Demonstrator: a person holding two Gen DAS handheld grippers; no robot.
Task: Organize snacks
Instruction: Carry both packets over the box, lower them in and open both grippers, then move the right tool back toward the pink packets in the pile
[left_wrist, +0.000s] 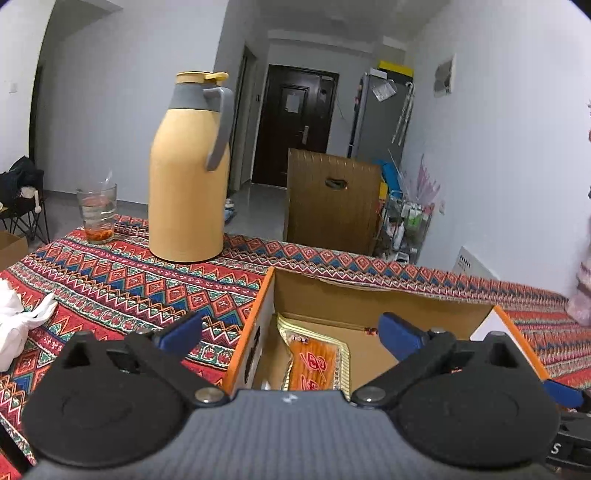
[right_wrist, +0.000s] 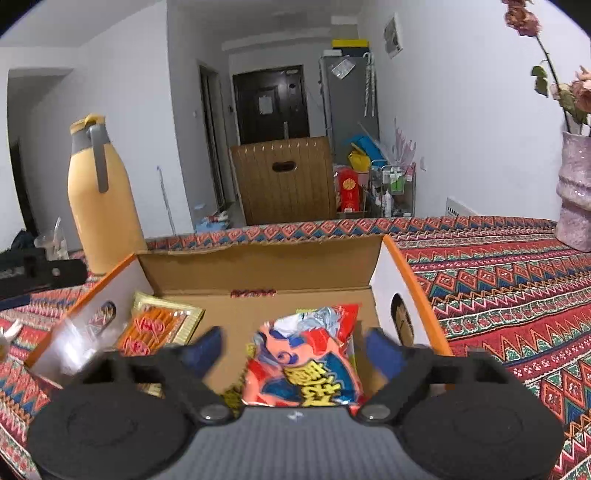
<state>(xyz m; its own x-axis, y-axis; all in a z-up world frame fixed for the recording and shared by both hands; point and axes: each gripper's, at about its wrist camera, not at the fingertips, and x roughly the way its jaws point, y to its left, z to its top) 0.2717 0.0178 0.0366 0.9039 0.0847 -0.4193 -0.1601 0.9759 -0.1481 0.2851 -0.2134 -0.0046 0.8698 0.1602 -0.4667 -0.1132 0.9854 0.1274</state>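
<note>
Left wrist view: the left gripper (left_wrist: 290, 332) stands with jaws wide apart, holding nothing, above the left wall of the open cardboard box (left_wrist: 369, 299). An orange-and-gold snack packet (left_wrist: 314, 360) lies on the box floor against that wall. A yellow thermos jug (left_wrist: 186, 177) and a glass (left_wrist: 96, 212) stand near the far edge of the surface (left_wrist: 122, 280).

Right wrist view: the right gripper (right_wrist: 293, 350) has jaws wide apart and empty; a red-and-blue snack bag (right_wrist: 306, 354) lies between them inside the box. A pink vase (right_wrist: 574, 195) stands at the surface's far right corner.
</note>
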